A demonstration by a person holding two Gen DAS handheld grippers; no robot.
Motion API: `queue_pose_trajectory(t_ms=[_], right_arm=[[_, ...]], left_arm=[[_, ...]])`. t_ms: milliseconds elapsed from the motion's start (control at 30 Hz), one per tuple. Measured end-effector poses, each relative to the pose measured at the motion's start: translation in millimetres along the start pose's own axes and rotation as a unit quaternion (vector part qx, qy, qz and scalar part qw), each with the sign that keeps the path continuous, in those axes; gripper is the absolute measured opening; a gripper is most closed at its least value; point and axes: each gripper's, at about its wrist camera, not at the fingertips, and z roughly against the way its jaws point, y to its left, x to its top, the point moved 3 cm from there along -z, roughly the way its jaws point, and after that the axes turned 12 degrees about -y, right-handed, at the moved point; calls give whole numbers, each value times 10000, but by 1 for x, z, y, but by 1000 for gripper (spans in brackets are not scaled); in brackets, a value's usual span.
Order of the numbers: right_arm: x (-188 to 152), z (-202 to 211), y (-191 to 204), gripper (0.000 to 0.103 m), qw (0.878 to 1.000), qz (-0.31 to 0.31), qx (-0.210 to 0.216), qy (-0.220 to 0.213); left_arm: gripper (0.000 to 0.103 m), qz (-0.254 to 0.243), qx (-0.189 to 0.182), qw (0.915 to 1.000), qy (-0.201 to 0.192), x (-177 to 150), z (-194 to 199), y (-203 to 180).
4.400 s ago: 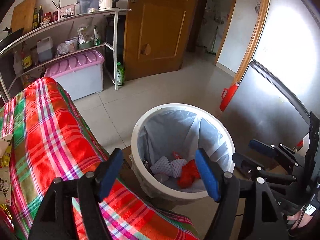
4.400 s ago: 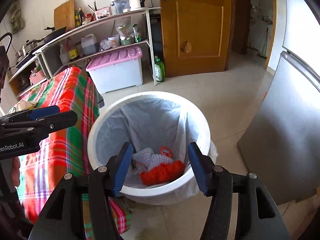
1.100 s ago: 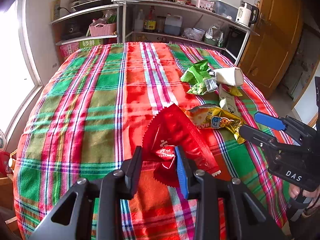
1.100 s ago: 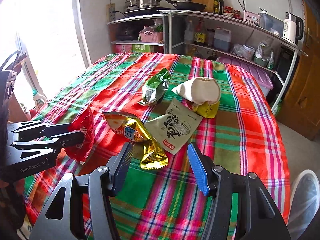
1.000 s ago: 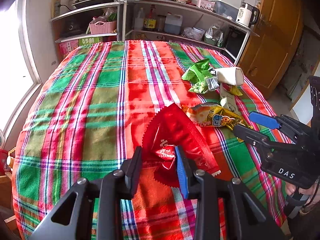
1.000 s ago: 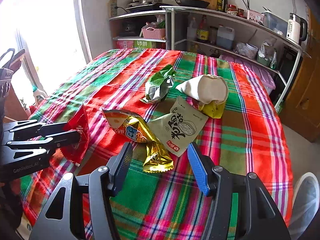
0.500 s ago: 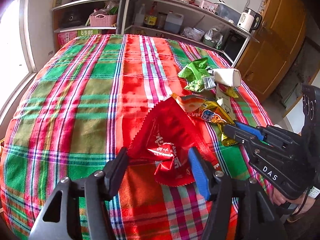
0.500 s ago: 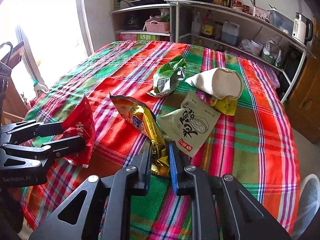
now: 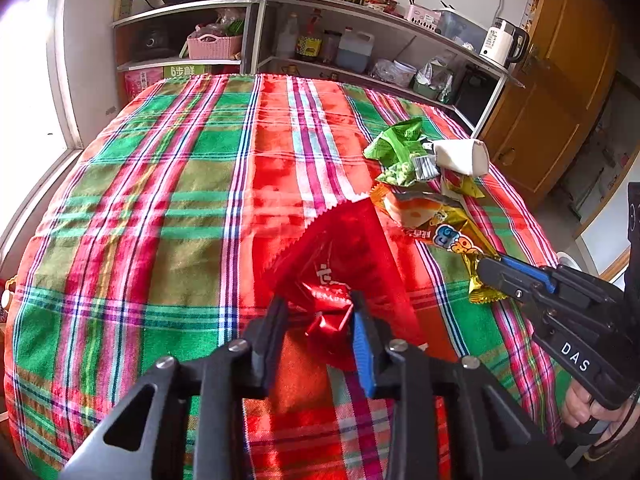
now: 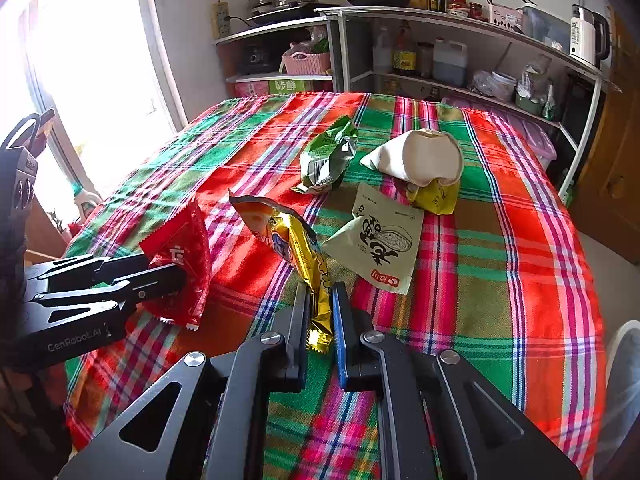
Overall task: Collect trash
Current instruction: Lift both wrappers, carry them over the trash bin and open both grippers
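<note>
My left gripper (image 9: 318, 316) is shut on a red foil snack wrapper (image 9: 340, 256) and holds its near end off the plaid tablecloth (image 9: 160, 184); it also shows in the right wrist view (image 10: 180, 256). My right gripper (image 10: 320, 308) is shut on the tail of a yellow-gold snack wrapper (image 10: 296, 248), seen in the left wrist view (image 9: 440, 228) too. A green wrapper (image 10: 328, 156), a pale green packet (image 10: 376, 240), a white paper cup on its side (image 10: 428, 156) and a small yellow packet (image 10: 434, 198) lie beyond.
The table edge falls away to the right, where the white trash bin rim (image 10: 622, 360) shows by the floor. Metal shelves (image 10: 460, 40) with bottles, pans and a kettle stand behind the table. A bright window (image 10: 80, 48) is at the left.
My left gripper, which opened half a second ago, has shut again on the red wrapper. My right gripper stays shut on the yellow-gold wrapper and has lifted it slightly.
</note>
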Motion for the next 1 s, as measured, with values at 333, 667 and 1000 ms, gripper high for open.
queue_pose_trajectory(t_ms=[333,667,1000], right_arm=[[-1,15,-2,10,9998,-88,-20,-149],[-8,38,-20,10,9986,-385,-235,-293],[-11,49,-21,10,9983,-362,-278,-376]], left_arm=[[21,-144,-77,9998,-79,-1,11,-10],[21,-337,-268,9990,-124,-2,16,-32],[74,87,-17,9998,-198,-2,9,-18]])
